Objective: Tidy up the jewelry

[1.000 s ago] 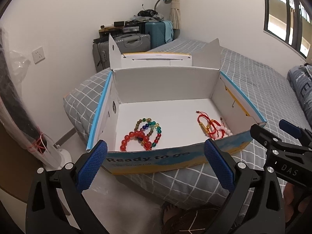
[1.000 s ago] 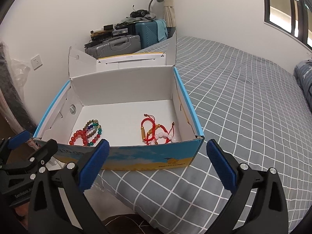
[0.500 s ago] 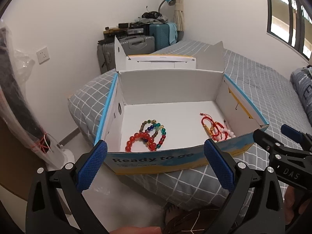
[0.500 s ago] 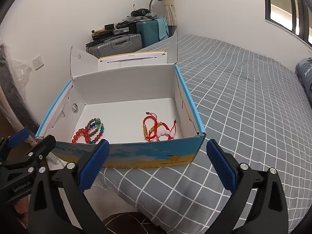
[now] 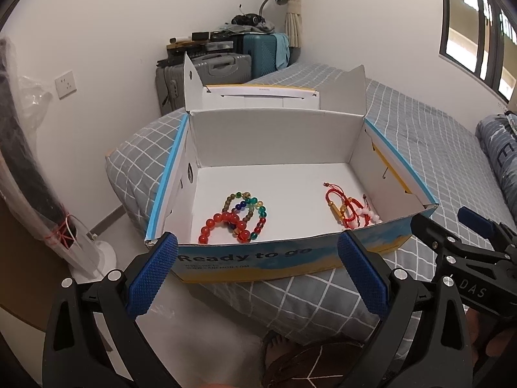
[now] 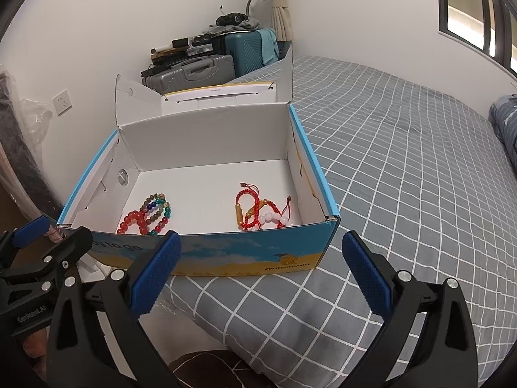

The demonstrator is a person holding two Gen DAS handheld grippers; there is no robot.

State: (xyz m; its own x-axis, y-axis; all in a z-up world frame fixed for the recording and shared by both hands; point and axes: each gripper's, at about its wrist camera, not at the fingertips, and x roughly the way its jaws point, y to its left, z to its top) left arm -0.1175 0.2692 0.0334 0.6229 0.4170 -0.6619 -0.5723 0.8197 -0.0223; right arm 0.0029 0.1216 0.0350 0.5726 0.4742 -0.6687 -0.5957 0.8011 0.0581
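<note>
An open cardboard box (image 5: 278, 255) (image 6: 245, 255) with a white inside sits on the corner of the bed. Inside at the left lie red and multicoloured bead bracelets (image 5: 236, 218) (image 6: 147, 215). At the right lie red cord bracelets with gold and pink beads (image 5: 350, 208) (image 6: 261, 210). My left gripper (image 5: 258, 274) is open and empty, in front of the box's near wall. My right gripper (image 6: 261, 274) is open and empty, also in front of the near wall; it shows at the right of the left wrist view (image 5: 465, 239).
The bed (image 6: 404, 177) with a grey checked cover stretches right. The box lid (image 5: 258, 97) stands open behind. Suitcases (image 5: 206, 71) and a desk lamp stand by the far wall. A wrapped fan (image 5: 38, 177) stands at the left on the floor. A rolled quilt (image 5: 504, 161) lies at right.
Both grippers have risen and drawn slightly nearer the box, so I look more down into it. The bracelets and the box have not moved. Both grippers stay open.
</note>
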